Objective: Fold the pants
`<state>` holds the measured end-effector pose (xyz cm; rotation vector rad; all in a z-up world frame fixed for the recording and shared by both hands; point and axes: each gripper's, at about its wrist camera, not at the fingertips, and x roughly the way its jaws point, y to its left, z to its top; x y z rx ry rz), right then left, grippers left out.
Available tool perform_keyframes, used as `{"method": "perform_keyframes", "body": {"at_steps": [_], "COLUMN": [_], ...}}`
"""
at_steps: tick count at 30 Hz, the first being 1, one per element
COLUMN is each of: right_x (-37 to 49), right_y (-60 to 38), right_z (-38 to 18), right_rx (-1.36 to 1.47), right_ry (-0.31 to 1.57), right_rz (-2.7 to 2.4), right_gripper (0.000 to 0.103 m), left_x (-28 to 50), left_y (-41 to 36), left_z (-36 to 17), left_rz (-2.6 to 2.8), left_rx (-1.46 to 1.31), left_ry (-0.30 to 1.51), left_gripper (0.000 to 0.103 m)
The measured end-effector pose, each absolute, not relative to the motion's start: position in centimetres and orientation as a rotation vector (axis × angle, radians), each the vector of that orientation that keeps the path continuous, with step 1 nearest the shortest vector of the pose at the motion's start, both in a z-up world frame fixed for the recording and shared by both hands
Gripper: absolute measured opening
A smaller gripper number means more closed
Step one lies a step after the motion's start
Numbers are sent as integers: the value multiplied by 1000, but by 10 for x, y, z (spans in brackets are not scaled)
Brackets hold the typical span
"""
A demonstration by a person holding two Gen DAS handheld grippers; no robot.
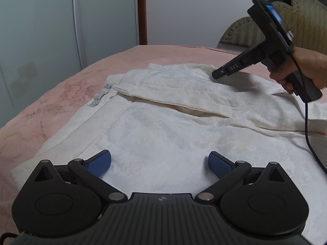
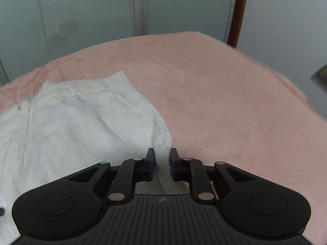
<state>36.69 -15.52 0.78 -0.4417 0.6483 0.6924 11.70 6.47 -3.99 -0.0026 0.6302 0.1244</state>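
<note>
1. White textured cotton pants [image 1: 163, 126] lie partly folded on the pink fleece bedspread [image 1: 51, 102].
2. Left gripper [image 1: 159, 164] is spread wide, hovering over near fabric.
3. Right gripper [image 2: 161, 161] pinches a far edge fold.
4. Fabric looks soft, light, floppy; best gripped at hems or corners.

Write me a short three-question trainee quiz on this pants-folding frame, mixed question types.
1. True or false: the left hand-held gripper is shut on the pants.
2. Multiple choice: what does the right hand-held gripper pinch? A) the blanket B) an edge of the pants C) nothing
3. Fill in: the pants lie on a ____ blanket.

Key:
1. False; its jaws stand wide apart over the fabric.
2. B; white cloth sits between the nearly closed fingers.
3. Pink.
</note>
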Motion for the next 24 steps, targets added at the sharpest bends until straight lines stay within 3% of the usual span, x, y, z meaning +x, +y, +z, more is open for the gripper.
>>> {"method": "perform_keyframes", "body": {"at_steps": [8, 16, 19, 20, 21, 24], "right_x": [217, 150, 150, 150, 151, 148], "right_y": [-124, -129, -128, -127, -126, -125], "right_z": [21, -5, -7, -7, -8, -12], "right_rx": [-901, -963, -940, -941, -943, -976], "right_ry": [258, 232, 228, 222, 222, 186], "right_rz": [630, 652, 639, 632, 628, 588], "right_gripper": [12, 12, 12, 12, 12, 17], "left_x": [110, 165, 192, 198, 203, 211], "left_y": [119, 149, 149, 149, 149, 152], "left_z": [-14, 19, 14, 11, 9, 0], "left_rz": [68, -68, -17, 5, 26, 6], "left_rx": [-375, -663, -720, -735, -748, -810], "left_ry": [545, 553, 590, 598, 622, 677], "left_gripper": [100, 102, 97, 85, 57, 15]}}
